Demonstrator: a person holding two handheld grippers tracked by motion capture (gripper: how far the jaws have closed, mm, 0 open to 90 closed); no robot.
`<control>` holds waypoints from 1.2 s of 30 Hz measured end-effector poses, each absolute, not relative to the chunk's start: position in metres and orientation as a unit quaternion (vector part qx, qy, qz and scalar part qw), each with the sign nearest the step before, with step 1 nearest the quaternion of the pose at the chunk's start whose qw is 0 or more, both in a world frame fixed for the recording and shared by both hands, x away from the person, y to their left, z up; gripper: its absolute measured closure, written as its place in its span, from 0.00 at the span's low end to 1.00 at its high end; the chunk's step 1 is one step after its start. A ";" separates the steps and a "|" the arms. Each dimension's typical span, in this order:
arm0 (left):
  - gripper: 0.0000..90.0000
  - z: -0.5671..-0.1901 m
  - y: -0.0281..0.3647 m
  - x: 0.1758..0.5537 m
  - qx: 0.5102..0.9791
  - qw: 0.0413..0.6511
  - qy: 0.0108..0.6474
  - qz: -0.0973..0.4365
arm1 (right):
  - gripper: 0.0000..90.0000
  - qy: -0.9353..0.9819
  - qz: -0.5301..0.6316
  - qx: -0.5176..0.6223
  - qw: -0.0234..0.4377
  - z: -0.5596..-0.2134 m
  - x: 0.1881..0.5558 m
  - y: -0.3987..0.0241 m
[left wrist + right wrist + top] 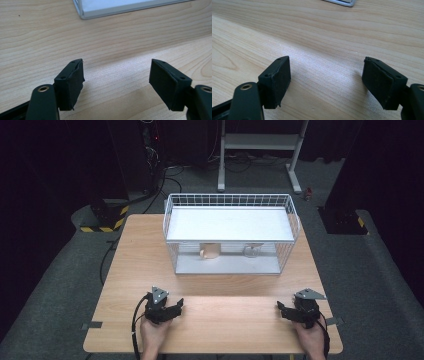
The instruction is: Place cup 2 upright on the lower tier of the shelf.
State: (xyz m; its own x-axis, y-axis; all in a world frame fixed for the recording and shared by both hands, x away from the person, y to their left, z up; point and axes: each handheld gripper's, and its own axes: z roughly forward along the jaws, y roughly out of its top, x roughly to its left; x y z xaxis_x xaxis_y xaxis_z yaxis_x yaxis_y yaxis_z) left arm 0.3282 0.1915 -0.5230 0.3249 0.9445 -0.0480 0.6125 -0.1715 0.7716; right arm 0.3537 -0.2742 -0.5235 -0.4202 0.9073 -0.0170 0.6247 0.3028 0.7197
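Resting near the front edge of the pale wooden table [225, 285], the black two-jaw left gripper [176, 309] and the black two-jaw right gripper [281, 309] sit low over the bare board, each held in a hand entering from the bottom of the high view. In the left gripper view, the left gripper [116, 77] has its jaws spread wide with only wood grain between the pads. In the right gripper view, the right gripper [326, 80] likewise stands wide apart, gripping nothing. The two grippers lie well apart, one toward each front corner. Farther back, at the table's middle, stands a white wire-mesh rack with a flat white shelf [230, 222]. Beneath that shelf, on the rack's floor, sit a small tan mug [210, 251] and, to its right, a clear glass cup [251, 251], apart from each other and well away from both grippers.
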 end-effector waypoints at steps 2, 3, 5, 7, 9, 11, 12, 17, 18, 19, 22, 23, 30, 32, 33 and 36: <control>0.31 -0.524 0.190 0.329 0.731 0.358 0.533 0.230 | 0.26 0.777 0.325 0.493 0.217 -0.524 0.354 -0.274; 0.31 -0.524 0.190 0.330 0.732 0.357 0.531 0.232 | 0.26 0.777 0.325 0.493 0.217 -0.523 0.354 -0.274; 0.31 -0.526 0.189 0.331 0.731 0.357 0.534 0.230 | 0.26 0.777 0.325 0.493 0.217 -0.524 0.354 -0.274; 0.31 -0.528 0.188 0.333 0.733 0.354 0.533 0.229 | 0.26 0.777 0.325 0.493 0.217 -0.524 0.354 -0.274; 0.32 -0.527 0.187 0.334 0.733 0.354 0.534 0.226 | 0.26 0.777 0.325 0.493 0.217 -0.524 0.354 -0.274; 0.32 -0.528 0.187 0.334 0.734 0.353 0.535 0.225 | 0.26 0.777 0.325 0.493 0.217 -0.523 0.354 -0.274; 0.32 -0.528 0.186 0.335 0.734 0.351 0.536 0.227 | 0.26 0.777 0.325 0.493 0.217 -0.523 0.354 -0.274; 0.31 -0.528 0.181 0.336 0.741 0.335 0.530 0.240 | 0.26 0.777 0.325 0.493 0.217 -0.523 0.354 -0.274; 0.31 -0.528 0.181 0.336 0.743 0.332 0.529 0.240 | 0.26 0.777 0.325 0.493 0.217 -0.524 0.354 -0.274; 0.30 -0.528 0.181 0.336 0.743 0.333 0.529 0.241 | 0.26 0.777 0.325 0.493 0.217 -0.524 0.354 -0.274; 0.30 -0.528 0.180 0.336 0.741 0.333 0.531 0.240 | 0.26 0.777 0.325 0.493 0.217 -0.524 0.354 -0.274; 0.29 -0.528 0.180 0.336 0.741 0.333 0.532 0.239 | 0.26 0.778 0.325 0.492 0.217 -0.524 0.354 -0.274; 0.29 -0.528 0.180 0.336 0.741 0.332 0.533 0.240 | 0.26 0.778 0.325 0.491 0.217 -0.524 0.354 -0.274; 0.29 -0.528 0.180 0.336 0.740 0.333 0.533 0.240 | 0.26 0.778 0.325 0.492 0.217 -0.524 0.354 -0.274; 0.29 -0.528 0.180 0.336 0.741 0.332 0.533 0.240 | 0.26 0.778 0.325 0.492 0.217 -0.524 0.354 -0.274; 0.29 -0.528 0.180 0.336 0.739 0.332 0.534 0.240 | 0.26 0.777 0.325 0.493 0.216 -0.524 0.354 -0.274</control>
State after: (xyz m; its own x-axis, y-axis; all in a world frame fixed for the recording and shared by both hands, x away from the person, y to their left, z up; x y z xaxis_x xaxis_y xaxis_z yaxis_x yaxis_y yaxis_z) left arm 0.3364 0.1800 -0.5282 0.3136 0.9496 0.0003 0.6302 -0.2084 0.7479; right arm 0.3536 -0.2741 -0.5235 -0.4208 0.9070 -0.0152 0.6257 0.3023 0.7191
